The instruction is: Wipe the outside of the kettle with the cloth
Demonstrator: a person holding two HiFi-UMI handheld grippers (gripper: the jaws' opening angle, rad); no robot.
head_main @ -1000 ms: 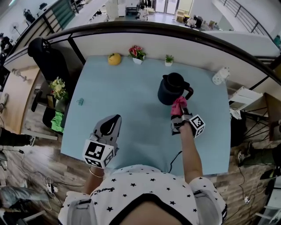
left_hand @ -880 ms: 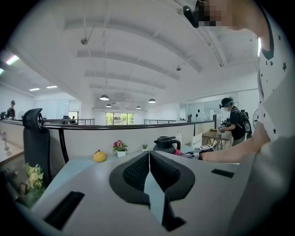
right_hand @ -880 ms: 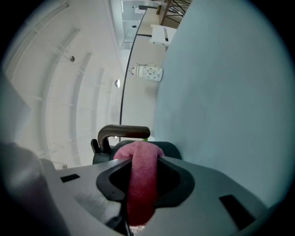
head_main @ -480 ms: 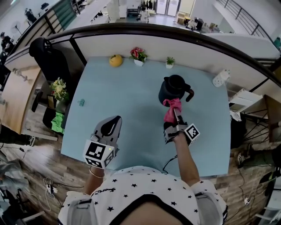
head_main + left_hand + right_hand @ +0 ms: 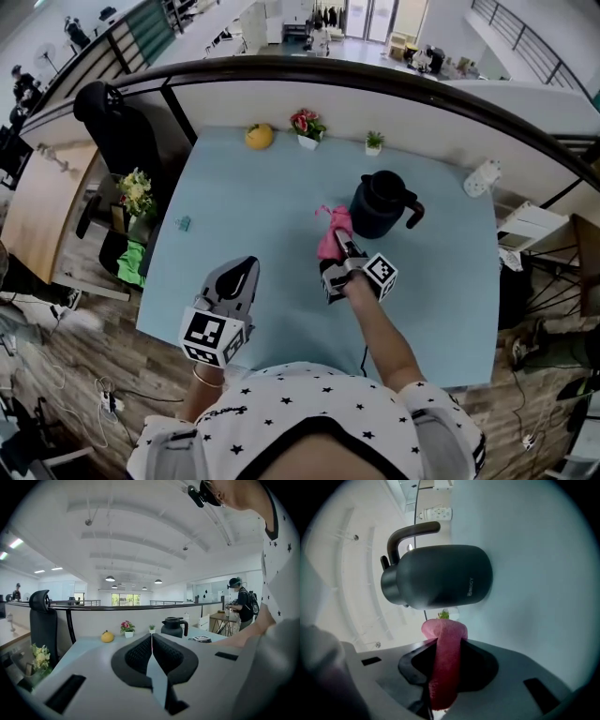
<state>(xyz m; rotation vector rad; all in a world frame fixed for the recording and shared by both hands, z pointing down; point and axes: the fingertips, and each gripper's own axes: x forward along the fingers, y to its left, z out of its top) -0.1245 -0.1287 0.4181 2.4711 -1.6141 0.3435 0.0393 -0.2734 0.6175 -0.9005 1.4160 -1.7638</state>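
**Cloth pinched and poised beside the kettle, which stands unbraced**

Head view: the dark kettle (image 5: 380, 204) stands upright on the pale blue table (image 5: 262, 197), right of the frame's centre, handle pointing right. The right gripper (image 5: 341, 251) sits just below and left of it, with the pink cloth (image 5: 332, 234) sticking up from its fingers beside the kettle's left flank. The left gripper (image 5: 246, 269) hangs at lower left, well apart from both.

Left gripper view: its fingers are pressed together with nothing between them. The kettle (image 5: 174, 626) is small in the distance.

Right gripper view: the fingers clamp a folded strip of cloth (image 5: 446, 663), whose rounded fold pokes out just short of the kettle's body (image 5: 440, 576). A thin gap seems to remain.

Risks, as I judge them: a sideways rub could slide or tip the kettle, since nothing steadies it. The strip is narrow, so hard pressure might drag it from the pinch or let the bare fingers scrape the kettle's wall.
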